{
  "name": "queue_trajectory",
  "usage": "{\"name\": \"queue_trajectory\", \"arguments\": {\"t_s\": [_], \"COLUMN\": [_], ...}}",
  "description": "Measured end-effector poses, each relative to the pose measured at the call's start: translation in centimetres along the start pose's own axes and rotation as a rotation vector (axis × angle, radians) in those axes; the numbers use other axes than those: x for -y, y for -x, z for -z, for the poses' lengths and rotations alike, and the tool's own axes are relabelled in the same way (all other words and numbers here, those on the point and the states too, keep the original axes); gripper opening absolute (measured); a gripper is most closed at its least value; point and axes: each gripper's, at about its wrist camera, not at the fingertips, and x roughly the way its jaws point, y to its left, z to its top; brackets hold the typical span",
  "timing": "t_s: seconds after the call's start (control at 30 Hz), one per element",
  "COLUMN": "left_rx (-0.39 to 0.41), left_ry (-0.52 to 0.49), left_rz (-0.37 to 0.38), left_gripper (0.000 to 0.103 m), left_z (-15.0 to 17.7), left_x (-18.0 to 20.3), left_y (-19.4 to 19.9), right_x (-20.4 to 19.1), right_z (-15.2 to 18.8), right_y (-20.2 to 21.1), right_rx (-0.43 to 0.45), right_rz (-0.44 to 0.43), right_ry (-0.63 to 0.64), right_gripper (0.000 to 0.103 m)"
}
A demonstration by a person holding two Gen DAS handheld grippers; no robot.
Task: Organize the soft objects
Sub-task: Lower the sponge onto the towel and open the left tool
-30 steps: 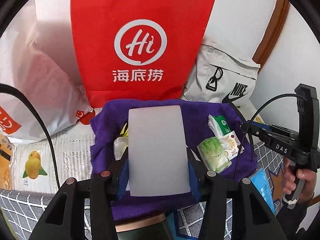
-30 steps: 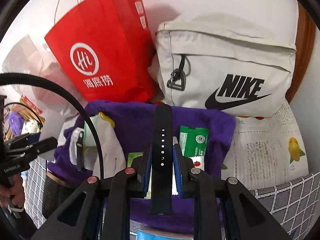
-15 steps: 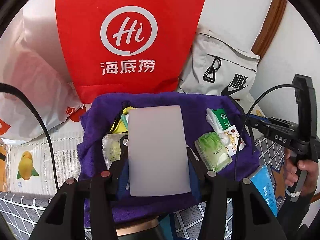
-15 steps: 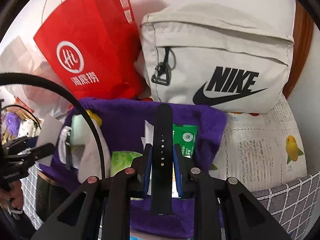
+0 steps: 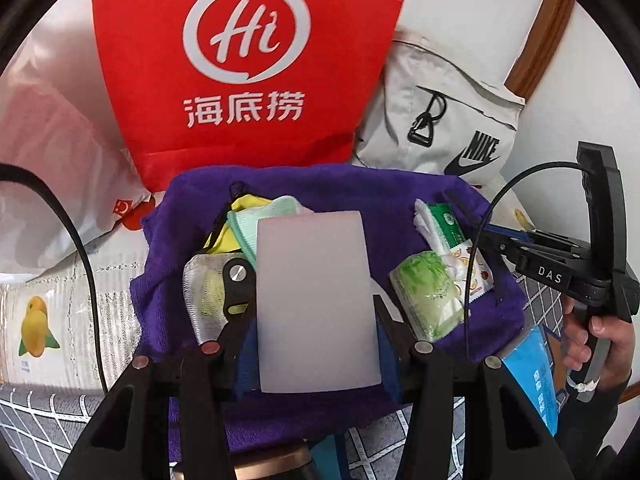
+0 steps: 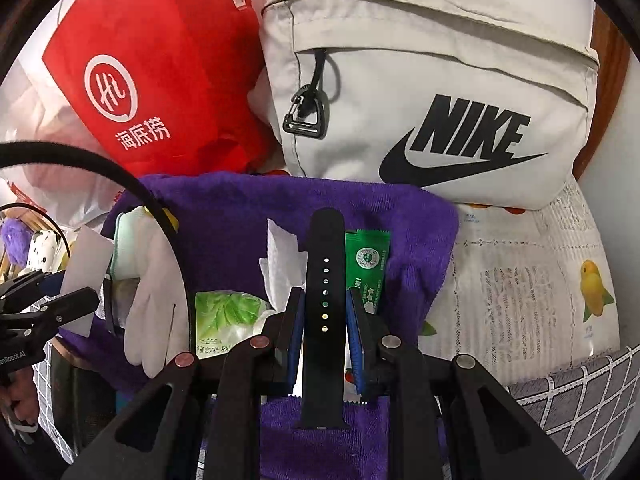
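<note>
A purple towel (image 5: pixel 360 192) lies spread under both grippers, with soft things on it. My left gripper (image 5: pixel 316 312) is shut on a pale grey rectangular pad (image 5: pixel 316 280) that hangs above the towel's middle. My right gripper (image 6: pixel 324 296) is shut on a black watch strap (image 6: pixel 324 264) with a row of holes, above the purple towel (image 6: pixel 240 216). On the towel lie a green-leaf tissue pack (image 5: pixel 428 296), a green sachet (image 6: pixel 368 264), crumpled white tissue (image 6: pixel 280 268), a white glove (image 6: pixel 152 300), a mint cloth (image 5: pixel 260 220) and a mesh pouch (image 5: pixel 204 292).
A red paper bag (image 5: pixel 248 60) and a beige Nike bag (image 6: pixel 440 100) stand just behind the towel. A white plastic bag (image 5: pixel 52 184) lies at the left. A blue packet (image 5: pixel 536 380) lies at the towel's right front corner. A person's hand (image 5: pixel 592 340) grips the right tool.
Both grippers have sunk closer to the purple towel with their loads still held. The bags behind now look larger and higher in both views.
</note>
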Motion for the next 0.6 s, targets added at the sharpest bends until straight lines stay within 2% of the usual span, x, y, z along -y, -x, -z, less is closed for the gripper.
{"name": "queue_trajectory", "arguments": {"t_s": [0.1,0.17,0.6], "left_rx": [0.02,0.005,-0.001], "left_ry": [-0.01,-0.01,0.005], "left_rz": [0.0,0.003,-0.003], "left_gripper": [0.049,0.049,0.049], "left_z": [-0.2,0.0,0.2], "left_x": [0.2,0.2,-0.1], "left_y": [0.5,0.4,-0.2], "right_x": [-0.2,-0.4,-0.4], "right_z": [-0.3,-0.3,-0.1], "right_y": [0.2,0.5,-1.6], "right_rx": [-0.001,0.011,-0.045], "right_rz": [0.005,0.0,-0.003], "right_ry": [0.008,0.014,0.007], "right_gripper": [0.021,0.021,0.021]}}
